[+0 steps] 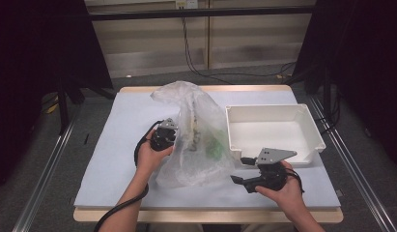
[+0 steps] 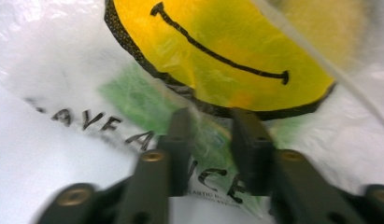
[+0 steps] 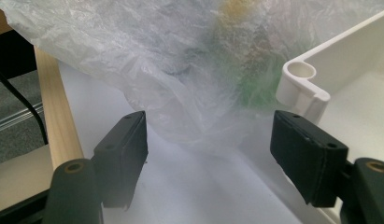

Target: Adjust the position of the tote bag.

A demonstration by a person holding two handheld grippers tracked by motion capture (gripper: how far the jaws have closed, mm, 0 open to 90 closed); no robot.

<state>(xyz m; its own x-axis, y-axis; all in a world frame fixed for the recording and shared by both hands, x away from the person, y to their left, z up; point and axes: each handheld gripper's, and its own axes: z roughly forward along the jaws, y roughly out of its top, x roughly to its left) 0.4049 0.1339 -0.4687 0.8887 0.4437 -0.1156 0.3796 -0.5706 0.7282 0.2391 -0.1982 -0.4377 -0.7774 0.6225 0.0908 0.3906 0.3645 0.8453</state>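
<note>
Against the plastic bag [image 2: 63, 70], left gripper [image 2: 210, 126] jaws pinch its film; right gripper [image 3: 208, 140] jaws spread, empty.

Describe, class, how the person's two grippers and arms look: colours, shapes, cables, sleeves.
Both the left gripper and right gripper are black, each topped by a grey three-cornered plate with small holes. Their jaws are blocky black pads on arms with brass-coloured pivots. Black cables trail off. Forearms are bare, no sleeves.
</note>
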